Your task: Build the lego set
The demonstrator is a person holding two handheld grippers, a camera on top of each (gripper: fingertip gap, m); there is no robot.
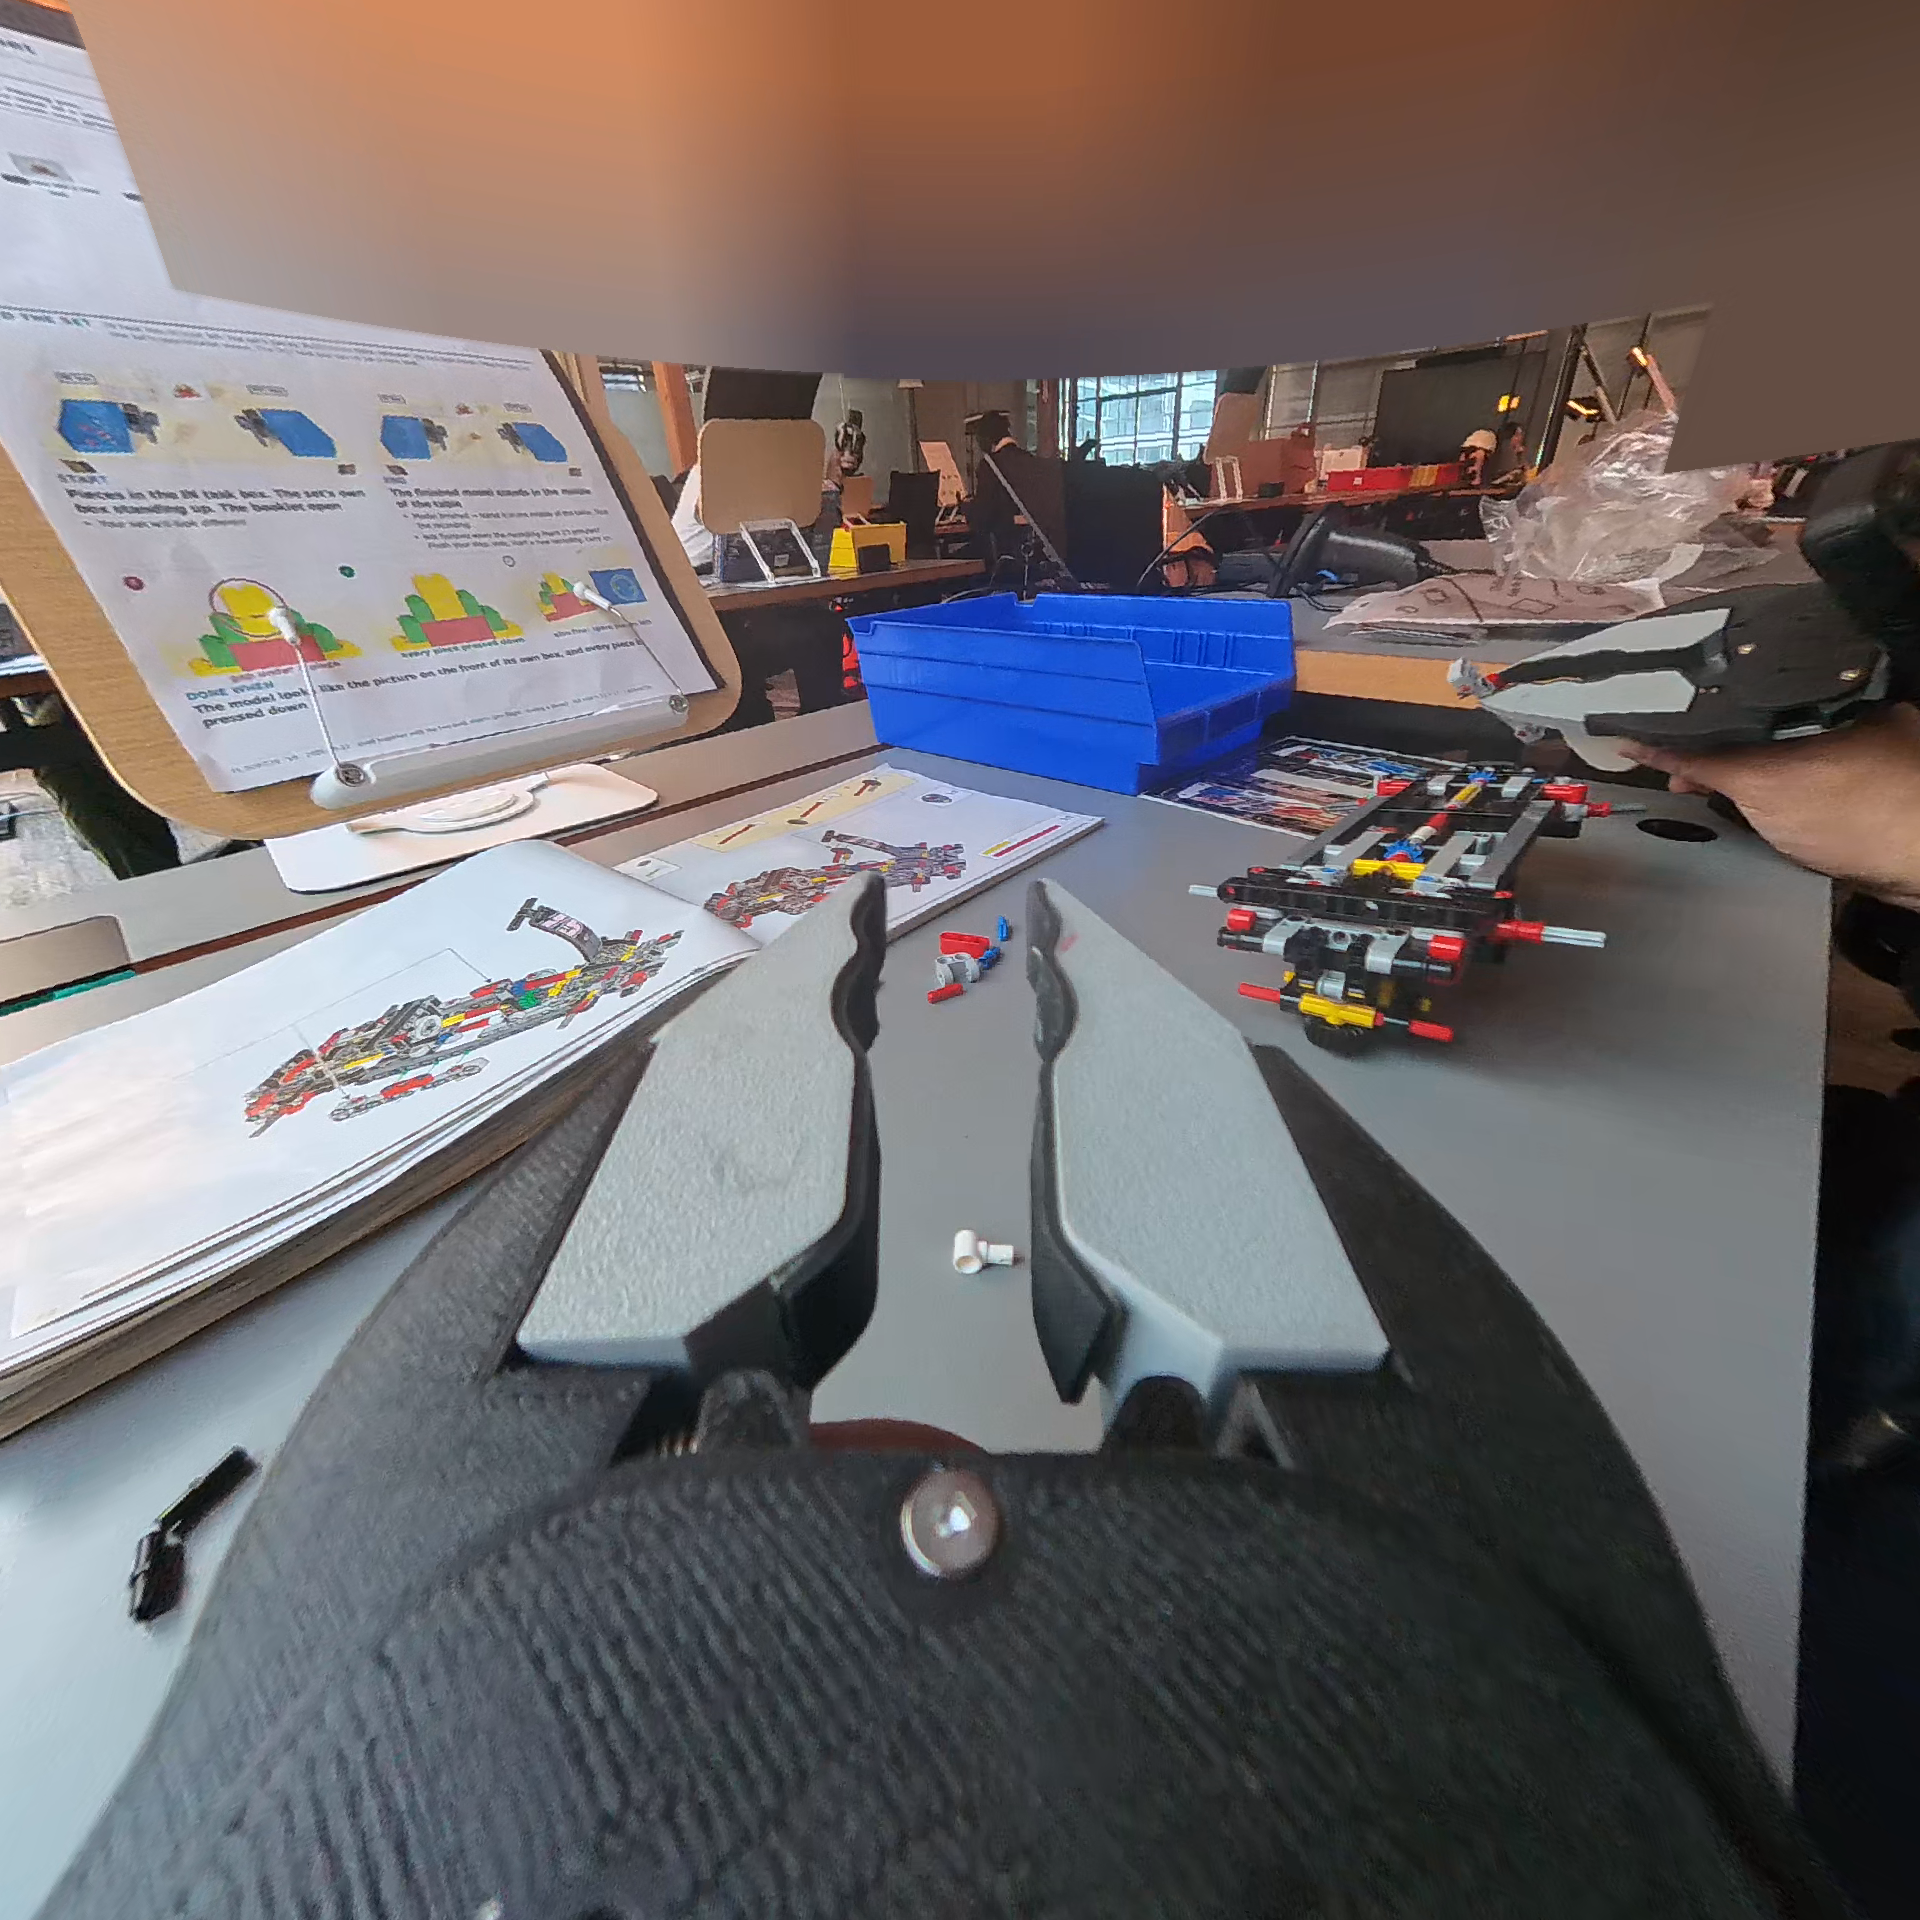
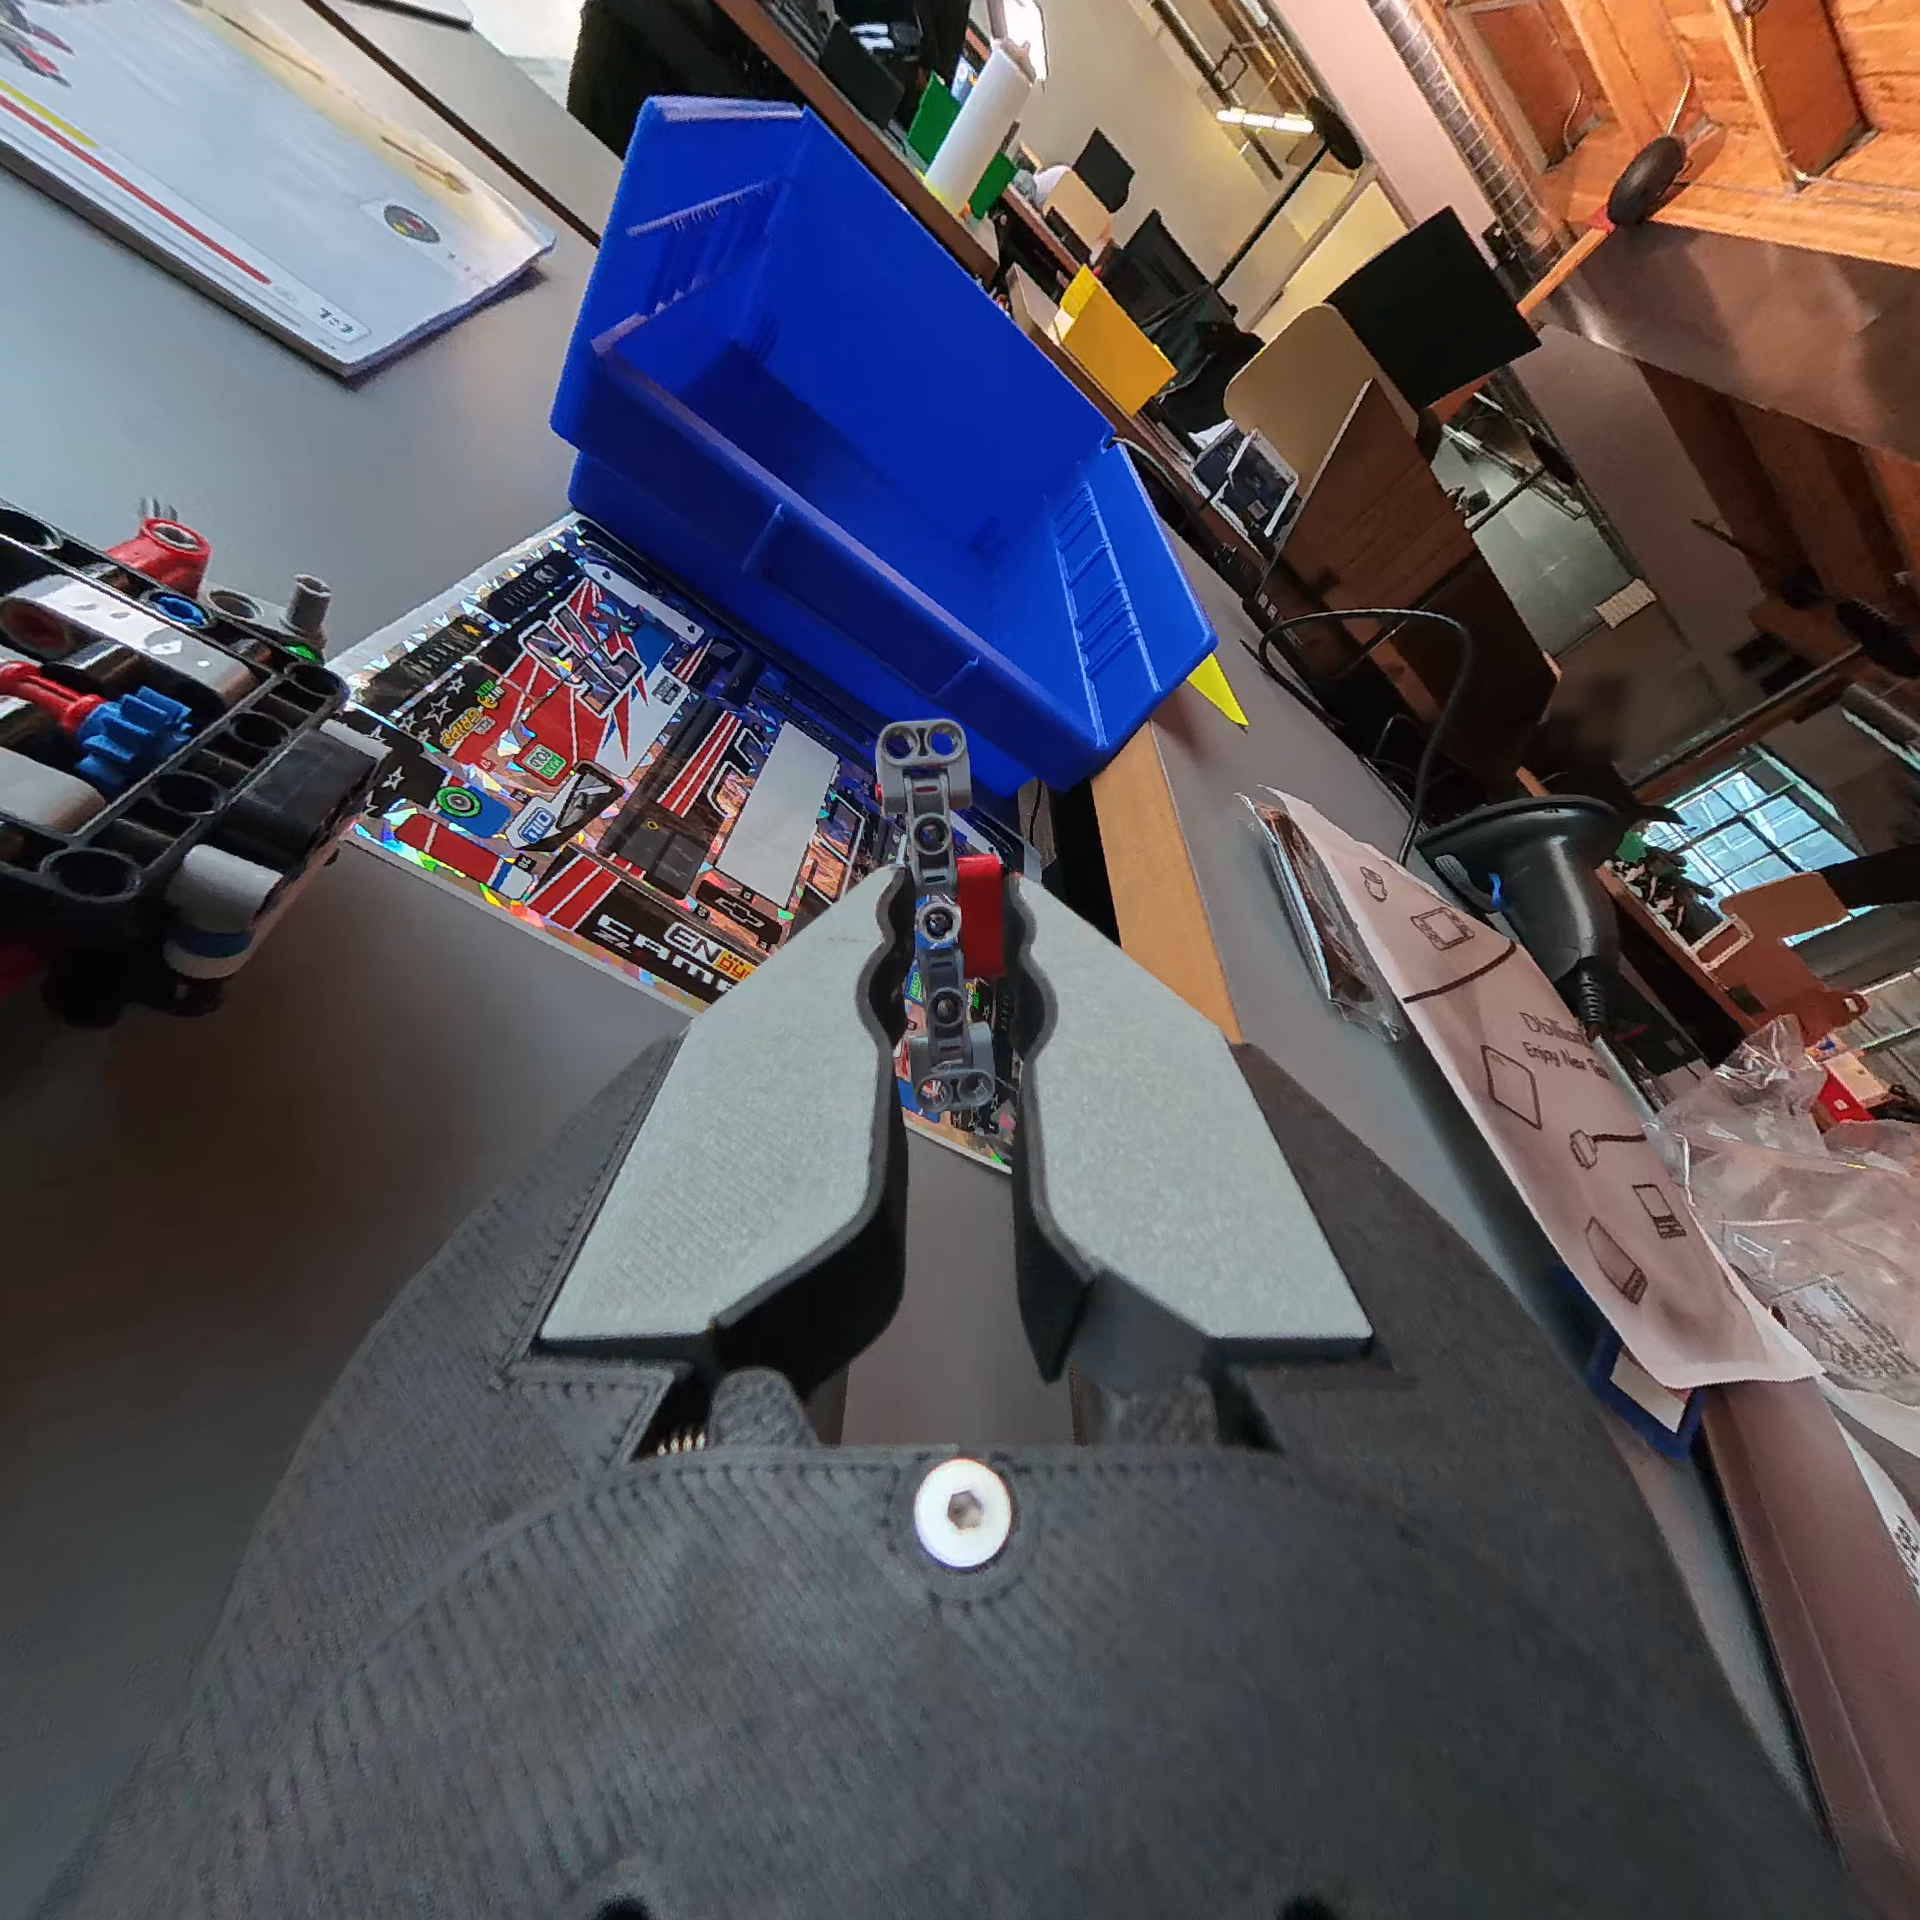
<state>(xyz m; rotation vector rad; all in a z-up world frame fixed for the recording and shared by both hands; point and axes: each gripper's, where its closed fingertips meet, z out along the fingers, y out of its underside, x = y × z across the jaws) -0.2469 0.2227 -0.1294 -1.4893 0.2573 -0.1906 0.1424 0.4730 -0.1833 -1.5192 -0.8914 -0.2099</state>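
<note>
The right gripper (image 2: 951, 935) clamps a grey toy beam assembly with a red piece (image 2: 940, 914), raised above a sticker sheet (image 2: 623, 748) beside a blue bin (image 2: 831, 416). The left gripper (image 1: 956, 935) hovers with jaws narrowly parted and bare – loose small parts (image 1: 966, 961) lie ahead on the grey table (image 1: 1558, 1195).

Two grippers (image 1: 956, 904) (image 2: 951, 935) out there, one blue bin (image 1: 1070, 675), one open booklet (image 1: 416, 997) left of the bin, one chassis (image 1: 1392, 894) right of it, one sticker sheet (image 2: 623, 790).

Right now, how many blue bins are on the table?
1. The blue bin sits at the far edge of the table, behind the open booklet; others may be hidden.
</note>
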